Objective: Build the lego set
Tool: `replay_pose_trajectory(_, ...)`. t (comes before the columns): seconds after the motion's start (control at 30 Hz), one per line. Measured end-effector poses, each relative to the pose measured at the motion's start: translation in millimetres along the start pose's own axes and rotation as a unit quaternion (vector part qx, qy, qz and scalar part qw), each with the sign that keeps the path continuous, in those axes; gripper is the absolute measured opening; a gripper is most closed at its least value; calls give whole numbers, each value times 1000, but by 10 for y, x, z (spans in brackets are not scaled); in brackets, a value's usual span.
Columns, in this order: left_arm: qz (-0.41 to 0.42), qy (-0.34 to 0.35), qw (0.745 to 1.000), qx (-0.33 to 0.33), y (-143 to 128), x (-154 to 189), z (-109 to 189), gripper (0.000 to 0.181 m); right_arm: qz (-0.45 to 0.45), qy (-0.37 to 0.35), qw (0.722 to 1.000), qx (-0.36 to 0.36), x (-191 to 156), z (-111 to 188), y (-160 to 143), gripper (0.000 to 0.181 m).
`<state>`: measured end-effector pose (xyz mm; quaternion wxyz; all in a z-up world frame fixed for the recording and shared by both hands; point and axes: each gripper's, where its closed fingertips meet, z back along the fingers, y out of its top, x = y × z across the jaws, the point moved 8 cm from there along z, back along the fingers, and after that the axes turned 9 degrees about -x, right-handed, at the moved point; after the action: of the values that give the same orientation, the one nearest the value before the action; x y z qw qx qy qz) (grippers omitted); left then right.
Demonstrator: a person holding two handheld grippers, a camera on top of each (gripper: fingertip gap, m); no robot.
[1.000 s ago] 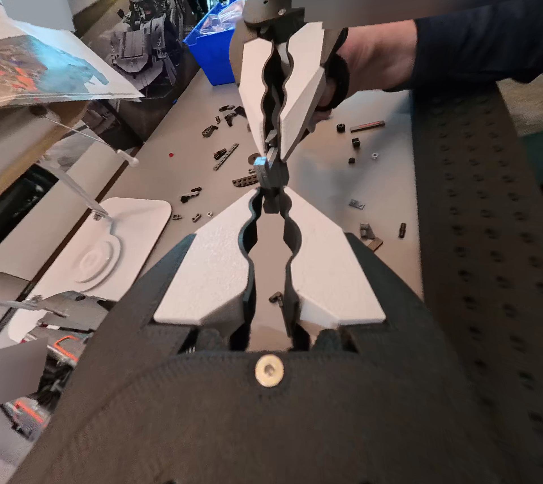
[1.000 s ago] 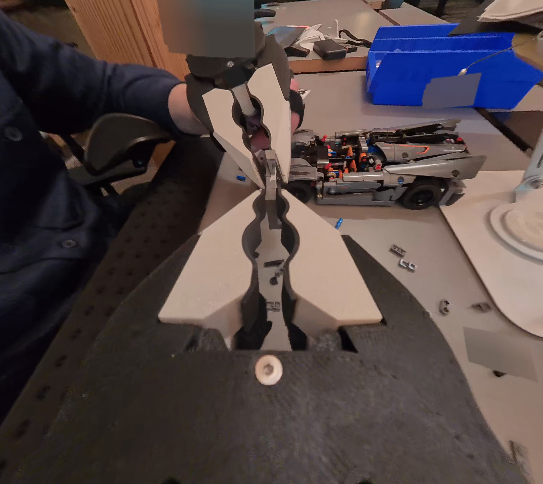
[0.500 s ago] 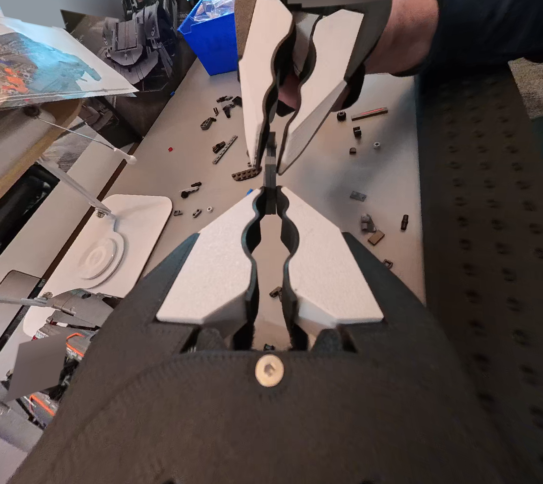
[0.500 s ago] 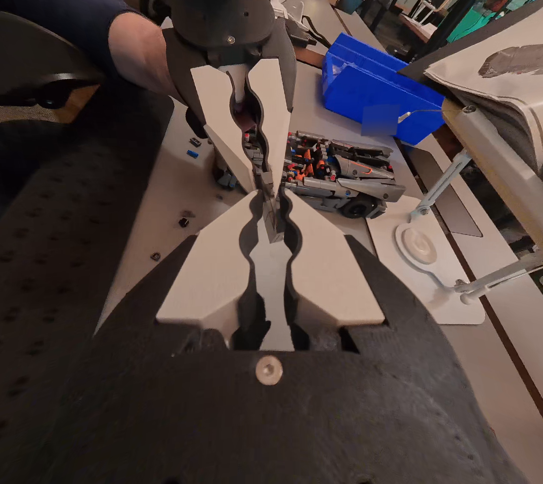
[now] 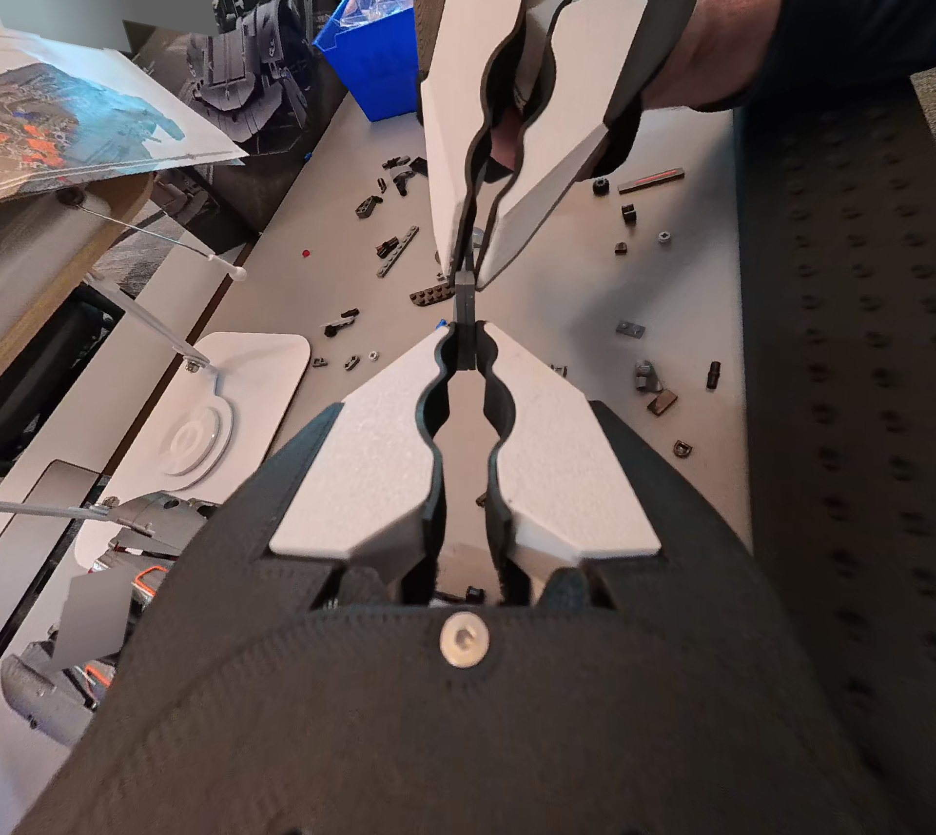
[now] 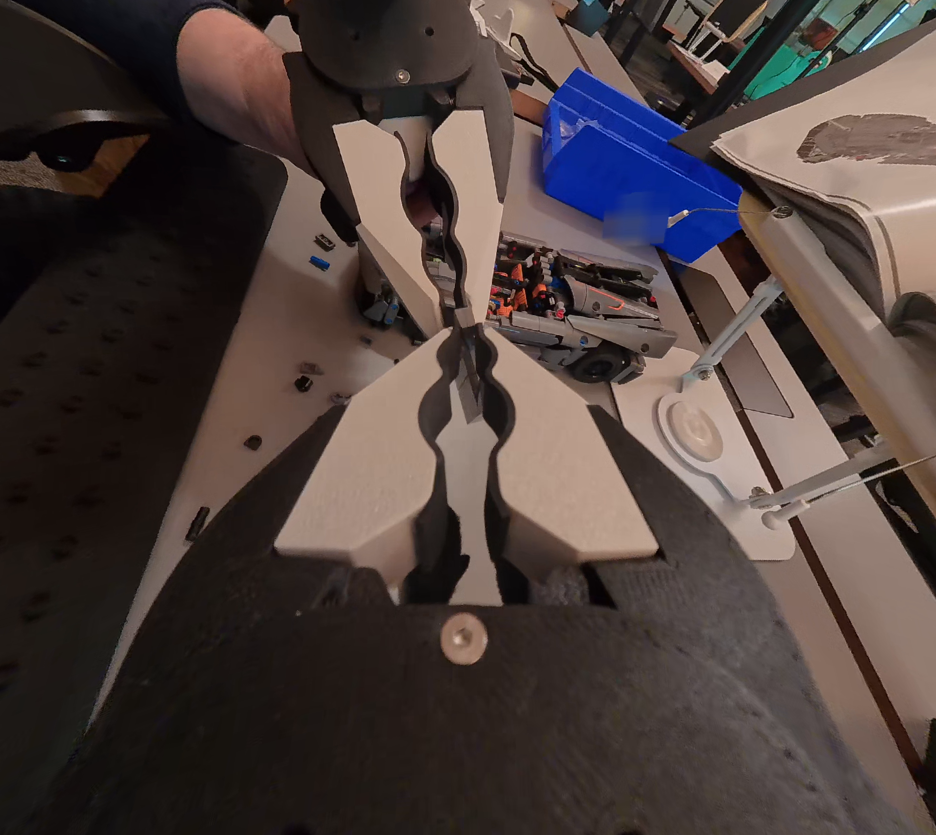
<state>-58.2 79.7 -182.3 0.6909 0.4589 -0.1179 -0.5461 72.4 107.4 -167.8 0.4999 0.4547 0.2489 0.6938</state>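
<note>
A thin dark grey lego piece (image 5: 465, 304) is held in the air above the table, between two grippers that meet tip to tip. My left gripper (image 5: 465, 335) is shut on its near end. My right gripper (image 5: 463, 271) comes down from above and is shut on its far end. In the right wrist view the right gripper (image 6: 463, 337) pinches the same piece (image 6: 470, 380), and the left gripper (image 6: 455, 316) reaches down to it from above. A partly built grey lego car (image 6: 582, 309) with orange and blue parts stands on the table behind them.
Several small loose lego parts (image 5: 397, 250) lie scattered on the grey table (image 5: 557, 304). A blue bin (image 6: 623, 172) stands at the back. A white stand base (image 5: 218, 405) carries a booklet (image 5: 76, 116). A black perforated chair (image 5: 835, 405) borders the table. Left and right tips are no more than a few centimetres apart. The partly built grey lego car (image 6: 582, 309) is about equally far from each gripper, around 20 cm.
Both grippers have tilted and turned while staying shut tip to tip on the grey piece. The piece now shows edge-on as a thin strip.
</note>
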Motion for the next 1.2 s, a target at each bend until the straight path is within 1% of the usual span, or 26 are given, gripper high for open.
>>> replay_pose_trajectory(0.2,7,-14,1000,12,13,19,-12,3,-22,30,999,24,-10,-6,11,1)
replay_pose_trajectory(0.37,-7,-6,1000,11,21,39,-7,3,-27,42,998,27,-9,0,11,0)
replay_pose_trajectory(0.53,-31,27,999,-12,35,54,-13,3,-46,53,997,20,5,-10,4,0)
replay_pose_trajectory(0.8,-27,46,998,-29,35,38,-18,3,-86,51,995,11,28,-28,4,0)
replay_pose_trajectory(1.0,-19,53,998,-41,20,12,-19,4,-151,65,986,6,67,-58,-5,0)
replay_pose_trajectory(1.07,-10,37,999,-39,8,8,-21,3,-144,66,987,3,59,-63,-6,0)
replay_pose_trajectory(1.2,21,-18,999,-26,0,-1,-17,4,-88,69,994,3,39,-52,5,0)
